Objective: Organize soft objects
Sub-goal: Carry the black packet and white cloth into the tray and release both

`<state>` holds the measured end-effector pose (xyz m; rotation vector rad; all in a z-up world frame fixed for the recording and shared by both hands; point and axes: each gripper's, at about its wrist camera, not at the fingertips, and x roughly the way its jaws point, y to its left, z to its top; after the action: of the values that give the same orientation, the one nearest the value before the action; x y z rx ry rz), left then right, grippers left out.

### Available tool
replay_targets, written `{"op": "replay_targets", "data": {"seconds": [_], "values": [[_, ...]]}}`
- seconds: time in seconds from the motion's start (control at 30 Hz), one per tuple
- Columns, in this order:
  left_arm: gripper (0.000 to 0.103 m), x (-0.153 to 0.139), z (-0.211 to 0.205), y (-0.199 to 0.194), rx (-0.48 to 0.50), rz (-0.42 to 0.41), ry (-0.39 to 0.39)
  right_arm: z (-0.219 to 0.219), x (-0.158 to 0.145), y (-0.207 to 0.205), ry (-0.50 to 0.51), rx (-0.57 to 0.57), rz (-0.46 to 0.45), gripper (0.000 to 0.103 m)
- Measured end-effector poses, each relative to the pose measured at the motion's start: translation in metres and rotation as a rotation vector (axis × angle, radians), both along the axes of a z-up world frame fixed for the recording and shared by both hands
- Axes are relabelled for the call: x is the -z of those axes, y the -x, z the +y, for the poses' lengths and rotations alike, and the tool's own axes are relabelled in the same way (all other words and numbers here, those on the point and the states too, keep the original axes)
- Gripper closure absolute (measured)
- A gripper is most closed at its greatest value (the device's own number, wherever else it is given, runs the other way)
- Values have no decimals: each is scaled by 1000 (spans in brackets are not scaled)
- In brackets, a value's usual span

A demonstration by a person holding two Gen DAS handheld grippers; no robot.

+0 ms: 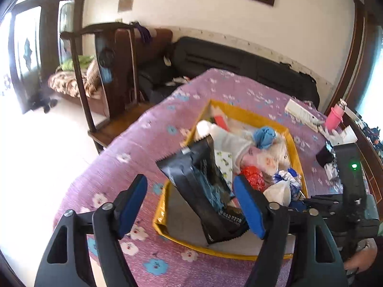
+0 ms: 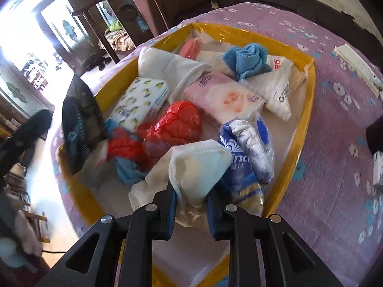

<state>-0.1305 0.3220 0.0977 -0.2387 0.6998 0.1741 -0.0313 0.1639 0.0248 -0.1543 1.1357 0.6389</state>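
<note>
While the black foil pouch (image 1: 203,191) stands tilted in the near-left corner of the yellow-rimmed tray (image 1: 241,113), it sits between the spread fingers of the left hand-held gripper (image 1: 191,205), whose pads are not seen pressing on it; that gripper is read as released. The pouch's long axis runs from near-right up to far-left, its serrated top edge leaning over the tray's left rim. The right hand-held gripper (image 2: 191,210) is clenched on a white folded cloth (image 2: 198,167) at the tray's near edge, just beside a blue-and-silver wrapped pack (image 2: 246,153); no gap between pads and cloth can be made out. Further in, a red plastic bag (image 2: 174,124), a pink tissue pack (image 2: 225,98), a lemon-print tissue pack (image 2: 141,100) and a blue towel (image 2: 246,59) are crowded toward the tray's far side. The left gripper is judged nearer the pouch, the right nearer the cloth pile. The tray is carried by a surface under a purple floral cover (image 1: 143,131), probably a bed; a dark sofa (image 1: 239,59) and a wooden chair (image 1: 105,71) are seen beyond it.
</note>
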Motion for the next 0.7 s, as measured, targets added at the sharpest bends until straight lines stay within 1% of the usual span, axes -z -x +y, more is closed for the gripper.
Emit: {"op": "replay_targets", "data": {"seconds": [0.03, 0.1, 0.13, 0.2, 0.3, 0.43, 0.53, 0.6, 0.63, 0.67, 0.7], "values": [[25, -1, 1, 1, -4, -4, -1, 1, -1, 2, -1, -8, -2, 70], [25, -2, 2, 2, -11, -7, 1, -1, -9, 11, -14, -31, -21, 51], [25, -1, 2, 2, -15, -3, -5, -4, -15, 17, -19, -40, -40, 47], [24, 0, -1, 1, -22, 5, -17, -9, -27, 26, -21, -42, -95, 33], [24, -1, -11, 0, -18, 11, -42, -25, -46, 36, -33, -25, -178, 25], [24, -2, -30, -4, -6, 24, -110, -62, -60, 41, -73, 52, -238, 22], [24, -3, -48, -7, -3, 36, -180, -83, -65, 37, -100, 119, -280, 22], [23, -3, -58, -9, 3, 46, -218, -106, -72, 43, -103, 181, -349, 22], [23, -3, -63, -10, 7, 51, -234, -118, -76, 47, -92, 227, -413, 22], [23, -3, -68, -11, 13, 56, -249, -127, -79, 49, -82, 260, -458, 17], [23, -3, -71, -11, 19, 60, -259, -136, -83, 52, -69, 299, -507, 9]]}}
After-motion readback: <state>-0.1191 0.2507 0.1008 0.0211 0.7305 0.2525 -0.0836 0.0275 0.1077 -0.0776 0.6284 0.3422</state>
